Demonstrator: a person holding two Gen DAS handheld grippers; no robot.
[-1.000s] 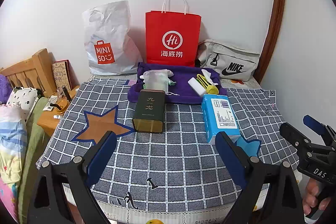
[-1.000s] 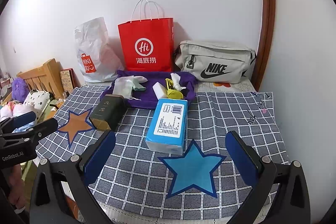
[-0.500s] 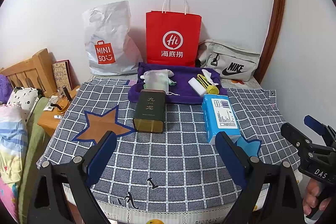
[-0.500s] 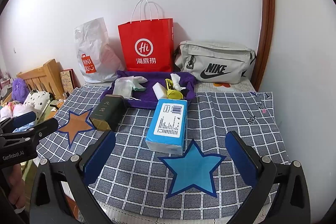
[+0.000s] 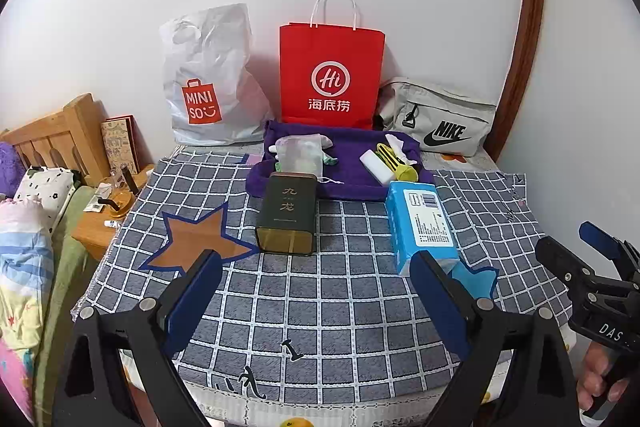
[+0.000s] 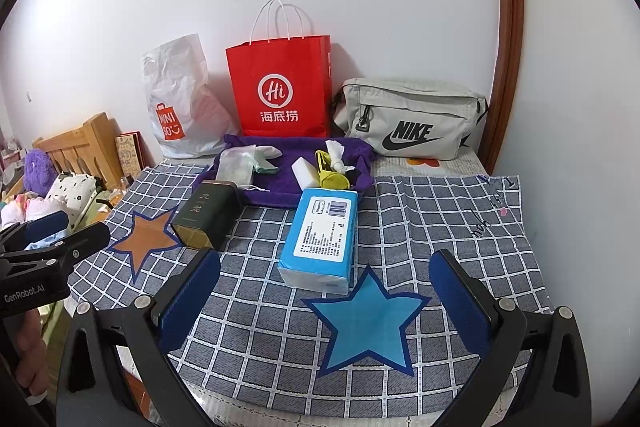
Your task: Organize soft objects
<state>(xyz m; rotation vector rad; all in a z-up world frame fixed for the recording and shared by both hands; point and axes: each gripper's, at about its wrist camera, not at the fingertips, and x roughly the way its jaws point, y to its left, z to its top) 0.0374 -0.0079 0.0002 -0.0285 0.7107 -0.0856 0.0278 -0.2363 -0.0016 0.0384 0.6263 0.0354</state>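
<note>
A blue tissue pack (image 5: 420, 221) (image 6: 322, 237) lies on the checked cloth (image 5: 320, 291) beside a dark green tin (image 5: 286, 213) (image 6: 204, 215). Behind them a purple towel (image 5: 352, 147) (image 6: 296, 143) carries a sheer pouch (image 5: 298, 155), a white block (image 5: 374, 165), a yellow clip (image 6: 330, 173) and crumpled tissue (image 6: 336, 151). My left gripper (image 5: 316, 301) hovers open over the cloth's front edge, short of the tin. My right gripper (image 6: 324, 297) stands open above the blue star (image 6: 370, 323), just before the tissue pack. Neither holds anything.
A Miniso plastic bag (image 5: 208, 79), a red paper bag (image 5: 330, 75) and a grey Nike pouch (image 5: 440, 117) line the wall. An orange star (image 5: 196, 239) marks the cloth's left. A wooden headboard (image 5: 52, 139), bedside stand (image 5: 104, 223) and bedding (image 5: 24, 247) sit left.
</note>
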